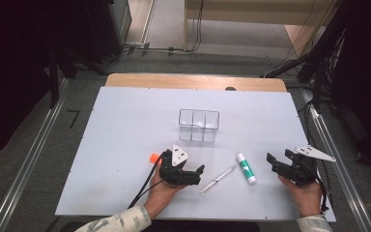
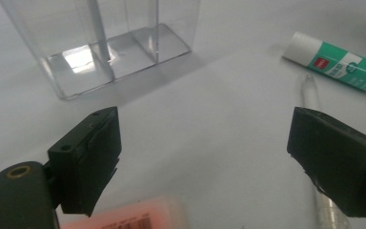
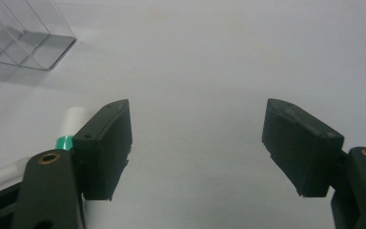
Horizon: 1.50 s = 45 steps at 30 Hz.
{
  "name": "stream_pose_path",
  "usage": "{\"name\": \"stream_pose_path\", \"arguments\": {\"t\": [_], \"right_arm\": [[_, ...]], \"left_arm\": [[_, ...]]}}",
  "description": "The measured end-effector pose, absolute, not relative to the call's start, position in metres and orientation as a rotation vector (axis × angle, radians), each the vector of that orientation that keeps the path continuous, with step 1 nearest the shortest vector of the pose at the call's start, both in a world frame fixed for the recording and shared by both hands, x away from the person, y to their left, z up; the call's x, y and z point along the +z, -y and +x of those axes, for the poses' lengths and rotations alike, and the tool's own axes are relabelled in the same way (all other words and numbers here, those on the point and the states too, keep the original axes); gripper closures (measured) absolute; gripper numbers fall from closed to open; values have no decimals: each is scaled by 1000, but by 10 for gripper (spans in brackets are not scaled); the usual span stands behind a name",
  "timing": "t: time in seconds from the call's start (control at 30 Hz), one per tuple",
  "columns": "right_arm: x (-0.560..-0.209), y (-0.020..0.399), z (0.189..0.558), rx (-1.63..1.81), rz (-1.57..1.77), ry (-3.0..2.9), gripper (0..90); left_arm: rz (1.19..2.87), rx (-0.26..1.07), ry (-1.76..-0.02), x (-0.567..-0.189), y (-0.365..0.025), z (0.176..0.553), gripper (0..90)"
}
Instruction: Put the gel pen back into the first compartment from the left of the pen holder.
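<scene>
Pen: a thin clear pen (image 1: 218, 178) lies flat on the white table (image 1: 125, 145), slanted, near the front edge, just right of the left gripper (image 1: 198, 173).
Left hand: the left hand (image 1: 160, 192) comes in from the near edge, sleeve at the wrist, and holds its gripper low over the table, pointing right and a little away.
Left gripper state: jaws spread wide, nothing between them; bare table shows in the gap in the left gripper view.
Pen and left gripper: in the left gripper view the pen (image 2: 310, 93) runs beside and under the right-hand jaw; whether they touch I cannot tell, as the jaw hides that stretch.
Right hand: the right hand (image 1: 305, 193) holds the right gripper (image 1: 271, 163) near the right edge of the table, pointing left.
Right gripper state: jaws wide apart, holding nothing.
Glue stick: a white and green glue stick (image 1: 246, 167) lies between the pen and the right gripper, apart from both.
Glue stick look: white cap, green label with a small red mark (image 2: 336, 61).
Clear box: an empty see-through box (image 1: 199, 125) with dividers stands farther back, near the middle of the table.
Orange item: something orange (image 1: 154, 157) sits just left of the left gripper, too blurred to name.
</scene>
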State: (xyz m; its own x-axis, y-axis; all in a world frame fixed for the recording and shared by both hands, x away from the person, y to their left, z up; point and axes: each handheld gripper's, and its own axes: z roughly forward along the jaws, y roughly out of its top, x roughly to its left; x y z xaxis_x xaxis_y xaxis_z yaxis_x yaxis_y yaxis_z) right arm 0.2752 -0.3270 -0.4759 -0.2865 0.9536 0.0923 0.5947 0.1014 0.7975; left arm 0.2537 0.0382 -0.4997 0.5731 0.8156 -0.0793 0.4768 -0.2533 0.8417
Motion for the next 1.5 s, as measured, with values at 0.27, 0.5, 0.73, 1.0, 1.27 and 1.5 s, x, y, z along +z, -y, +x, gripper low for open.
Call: {"name": "stream_pose_path", "arguments": {"t": [0.27, 0.5, 0.73, 1.0, 1.27, 1.5], "right_arm": [[-476, 326, 275, 1054, 1507, -1936, 239], [-476, 326, 275, 1056, 1506, -1938, 239], [-476, 326, 275, 1059, 1506, -1938, 239], [-476, 326, 275, 1058, 1505, -1940, 239], [-476, 326, 275, 1058, 1504, -1941, 239], [-476, 326, 275, 1056, 1503, -1945, 239]], "left_arm": [[1912, 430, -1013, -502, -15, 254, 123], [1922, 411, -977, -505, 5, 255, 122], [1940, 405, -949, -508, 19, 258, 134], [1976, 341, -896, -512, 29, 261, 269], [2024, 323, -864, -515, 37, 264, 340], [2042, 327, -843, -514, 44, 266, 409]]}}
